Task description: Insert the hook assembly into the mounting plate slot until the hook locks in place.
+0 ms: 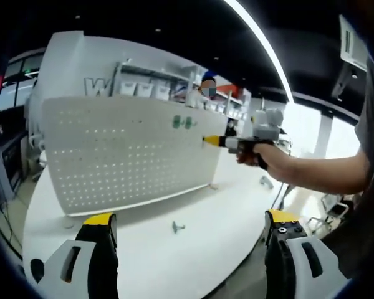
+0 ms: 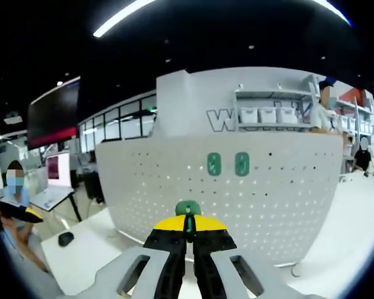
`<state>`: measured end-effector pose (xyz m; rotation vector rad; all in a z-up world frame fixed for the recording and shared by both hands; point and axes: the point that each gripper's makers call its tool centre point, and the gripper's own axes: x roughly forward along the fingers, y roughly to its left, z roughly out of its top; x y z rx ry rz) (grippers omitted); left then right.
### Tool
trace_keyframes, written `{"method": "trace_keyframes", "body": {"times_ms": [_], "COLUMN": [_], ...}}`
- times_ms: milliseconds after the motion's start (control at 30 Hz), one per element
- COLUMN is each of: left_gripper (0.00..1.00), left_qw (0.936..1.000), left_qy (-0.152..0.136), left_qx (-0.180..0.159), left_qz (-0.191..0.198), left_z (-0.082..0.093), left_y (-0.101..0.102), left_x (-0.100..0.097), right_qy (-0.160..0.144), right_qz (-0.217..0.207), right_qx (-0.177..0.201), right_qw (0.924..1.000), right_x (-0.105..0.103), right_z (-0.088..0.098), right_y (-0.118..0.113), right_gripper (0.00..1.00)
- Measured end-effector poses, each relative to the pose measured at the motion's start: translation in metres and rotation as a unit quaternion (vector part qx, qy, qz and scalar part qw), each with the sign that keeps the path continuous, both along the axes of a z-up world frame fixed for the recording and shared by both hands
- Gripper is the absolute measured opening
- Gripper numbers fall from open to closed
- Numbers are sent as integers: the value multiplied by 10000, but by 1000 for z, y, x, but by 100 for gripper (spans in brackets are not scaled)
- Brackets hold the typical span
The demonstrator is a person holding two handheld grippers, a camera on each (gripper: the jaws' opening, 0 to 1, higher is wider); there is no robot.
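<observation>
- A green hook (image 2: 188,208) is clamped between the closed right gripper (image 2: 188,240) jaws at lower centre, before the white pegboard (image 2: 287,205).
- The left gripper (image 1: 190,227) jaws are held wide apart, empty, at the bottom of the frame.

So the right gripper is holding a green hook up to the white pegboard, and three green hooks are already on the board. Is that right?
Not quite: the right gripper view shows two green hooks on the pegboard, not three. The rest holds: the right gripper is shut on a green hook, held up toward the board.
</observation>
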<state>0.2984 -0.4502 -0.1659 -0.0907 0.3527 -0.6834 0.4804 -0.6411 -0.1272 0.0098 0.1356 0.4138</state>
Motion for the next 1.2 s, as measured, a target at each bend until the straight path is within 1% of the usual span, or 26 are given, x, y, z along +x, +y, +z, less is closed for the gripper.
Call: {"method": "trace_keyframes", "body": {"times_ms": [100,133,233,300,400,467,600,667,800,1200], "left_gripper": [100,100,100,100,100,100,100,100,100,100], "left_qw": [10000,9999,9997,9997,9998,9998,9996,9994,9993,9989], "left_qy": [25,32,135,134,103,82,102,173,191,207], "left_qx": [-13,-94,-193,-174,-124,-125,-126,-151,-113,-62], "left_qz": [18,23,75,90,108,138,236,271,301,422], "left_z": [-2,-2,-6,-7,-6,-5,-8,-11,-13,-16], "left_y": [2,3,5,5,7,9,15,17,18,21], "left_x": [-1,-2,-2,-1,0,2,5,6,7,13], "right_qy": [-74,-74,-137,-183,-266,-248,-352,-377,-422,-563], "right_qz": [-163,-175,-346,-466,-606,-700,-905,-937,-1001,-1169], "right_qx": [-11,-6,12,-22,-190,-149,-184,-223,-264,-123], "right_qw": [9998,9998,9993,9987,9976,9971,9951,9946,9937,9915], "right_x": [11,12,22,28,39,47,55,57,65,91], "right_z": [4,4,6,7,6,4,9,11,14,25], "right_y": [-12,-14,-26,-34,-47,-57,-71,-74,-81,-96], "right_gripper": [0,0,0,0,0,0,0,0,0,0]}}
